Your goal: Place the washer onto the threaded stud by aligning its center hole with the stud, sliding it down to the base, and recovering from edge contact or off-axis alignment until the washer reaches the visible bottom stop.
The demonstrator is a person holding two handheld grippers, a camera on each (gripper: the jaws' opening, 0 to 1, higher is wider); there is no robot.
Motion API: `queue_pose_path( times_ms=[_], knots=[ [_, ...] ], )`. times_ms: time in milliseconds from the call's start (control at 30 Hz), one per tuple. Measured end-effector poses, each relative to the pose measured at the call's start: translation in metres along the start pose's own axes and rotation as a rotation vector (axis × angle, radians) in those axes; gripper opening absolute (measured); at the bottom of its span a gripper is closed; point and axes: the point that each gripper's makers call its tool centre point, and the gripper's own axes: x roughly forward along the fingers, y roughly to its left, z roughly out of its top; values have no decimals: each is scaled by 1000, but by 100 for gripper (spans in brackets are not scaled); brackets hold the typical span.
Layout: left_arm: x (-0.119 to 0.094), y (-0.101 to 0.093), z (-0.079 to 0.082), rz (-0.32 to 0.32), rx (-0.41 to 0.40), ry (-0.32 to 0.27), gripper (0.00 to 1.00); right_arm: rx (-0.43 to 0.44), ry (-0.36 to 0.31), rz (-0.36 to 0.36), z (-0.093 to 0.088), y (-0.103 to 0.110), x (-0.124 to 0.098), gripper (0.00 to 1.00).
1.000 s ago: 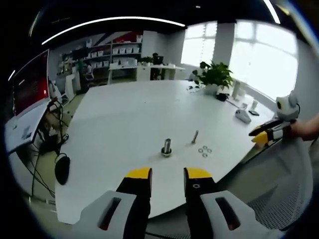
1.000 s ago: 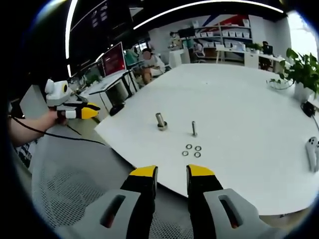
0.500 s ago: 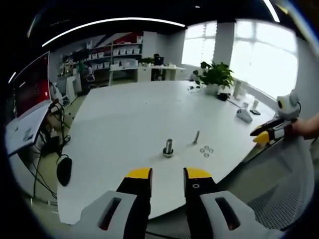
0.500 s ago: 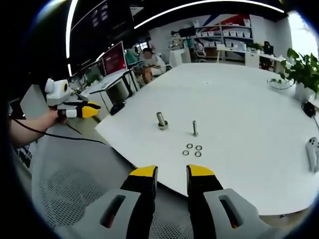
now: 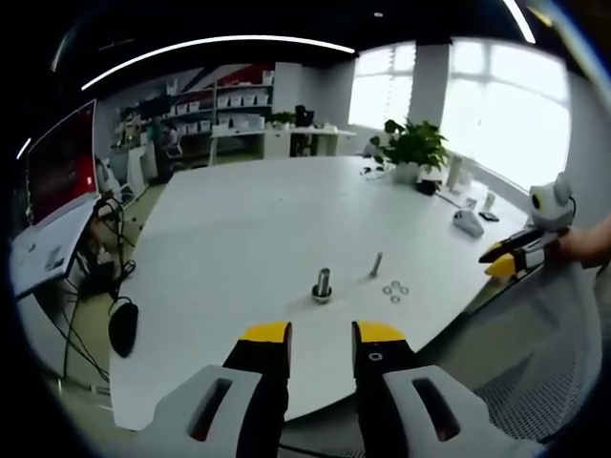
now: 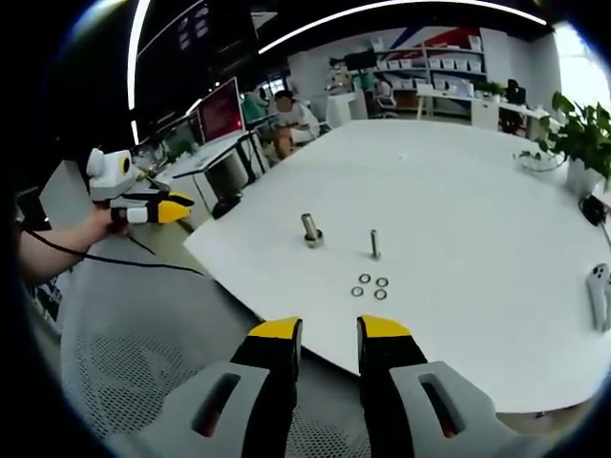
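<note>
On the white table point(image 5: 248, 219) stand a thin threaded stud point(image 5: 376, 264) point(image 6: 374, 244) and a thicker bolt on a round base point(image 5: 323, 284) point(image 6: 310, 230). Three small washers point(image 5: 393, 289) point(image 6: 371, 286) lie flat beside the thin stud. My left gripper point(image 5: 320, 336) hovers short of the table's near edge, jaws a little apart and empty. My right gripper point(image 6: 328, 332) hangs over a mesh chair back, open and empty. Each gripper appears in the other's view, held by a hand: the right gripper point(image 5: 516, 256) and the left gripper point(image 6: 143, 208).
A potted plant point(image 5: 412, 148) point(image 6: 578, 138) and a white controller point(image 5: 465, 221) point(image 6: 600, 289) sit toward the far side. A grey mesh chair point(image 6: 143, 353) stands by the table's edge. Desks with a red monitor point(image 5: 57, 157) and a seated person point(image 6: 286, 119) lie beyond.
Only slight camera drift in both views; the stud, bolt and washers lie where they were, and both grippers stay open.
</note>
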Motion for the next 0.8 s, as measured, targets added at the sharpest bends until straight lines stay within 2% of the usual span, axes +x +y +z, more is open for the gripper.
queue_pose_path(
  times_ms=[233, 533, 600, 633, 667, 800],
  knots=[
    [2, -3, -5, -11, 17, 22, 24, 0, 9, 8, -2, 1, 0, 25],
    [2, -3, -5, -17, 13, 17, 24, -4, 43, 29, -7, 5, 2, 26],
    [2, -2, -6, -17, 12, 20, 24, -3, 27, 38, -4, 6, 1, 26],
    [2, -2, -6, -17, 11, 20, 24, 30, -29, 40, 6, 7, -1, 26],
    [2, -2, -6, -18, 8, 19, 24, 47, -36, 44, 8, 7, -3, 26],
    [3, -2, -5, -25, 4, 17, 24, 15, 43, 57, -2, 8, 3, 27]
  ],
)
